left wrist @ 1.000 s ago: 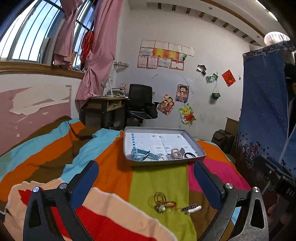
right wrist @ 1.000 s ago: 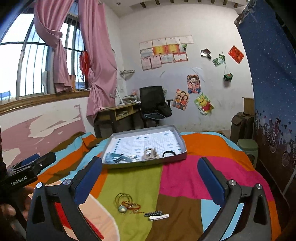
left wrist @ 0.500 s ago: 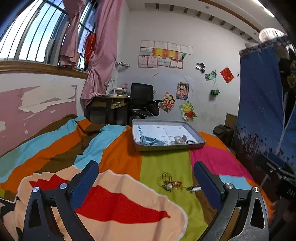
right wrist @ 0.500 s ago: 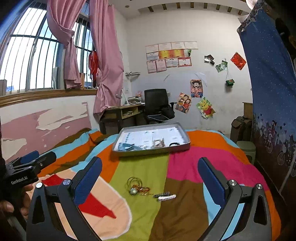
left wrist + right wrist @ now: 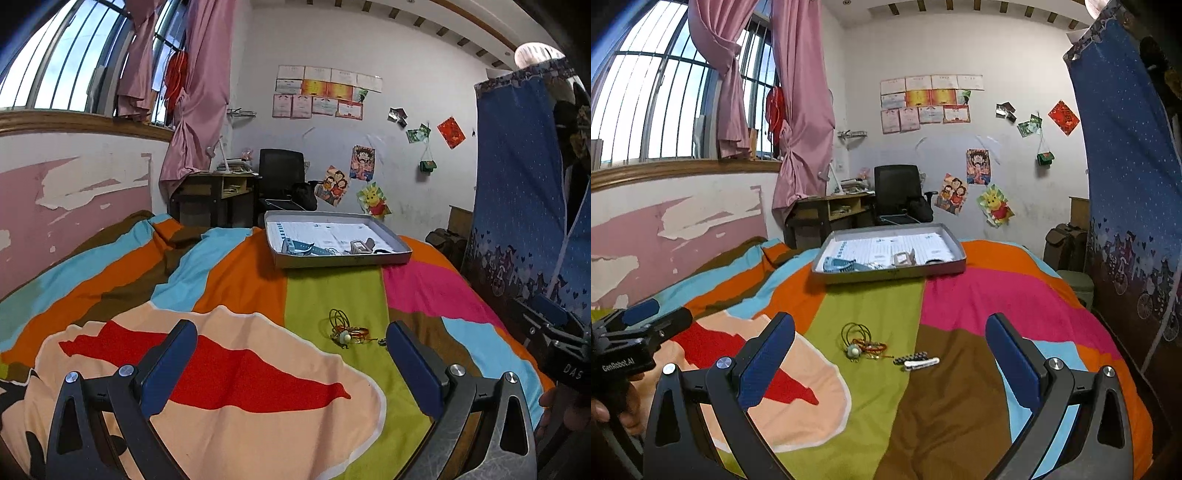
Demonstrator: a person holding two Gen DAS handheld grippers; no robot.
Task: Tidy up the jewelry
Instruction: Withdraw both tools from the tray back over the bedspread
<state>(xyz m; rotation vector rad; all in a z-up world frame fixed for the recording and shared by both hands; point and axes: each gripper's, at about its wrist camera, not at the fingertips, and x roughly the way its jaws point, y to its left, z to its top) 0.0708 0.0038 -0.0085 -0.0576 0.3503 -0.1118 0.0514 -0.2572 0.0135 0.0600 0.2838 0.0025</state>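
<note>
- While it hangs above the striped bedspread (image 5: 236, 280), the left gripper (image 5: 288, 350) has its jaws spread wide, and the blue pads (image 5: 168, 367) clasp nothing and touch nothing.
- Seen from the left wrist, a tangle of bracelets (image 5: 345, 330) lies on the green stripe between the two fingers and farther off, close to the right-hand finger, which hides part of a dark clip beside it.
- Farther away on the bed sits a shallow grey tray (image 5: 343, 258) lined with printed paper; a blue piece (image 5: 301, 247), a pale clasp-like piece (image 5: 360, 246) and a dark ring (image 5: 382, 251) lie along its near edge.
- At the right edge of that view the right gripper (image 5: 554, 325) shows partly, with a hand (image 5: 565, 410) under it.
- From the right wrist, the right gripper (image 5: 890, 358) is likewise fully parted and empty, clear of the cover.
- Between its fingers lie the bracelets (image 5: 862, 341) with a pale bead, and just beside them a dark beaded hair clip (image 5: 910, 357) touching a white hair clip (image 5: 921, 362), at the seam of the green and brown stripes.
- The tray (image 5: 890, 275) stands well beyond them.
- At the left edge the left gripper (image 5: 639, 321) appears, its tips apart, held by a hand (image 5: 624, 402).
</note>
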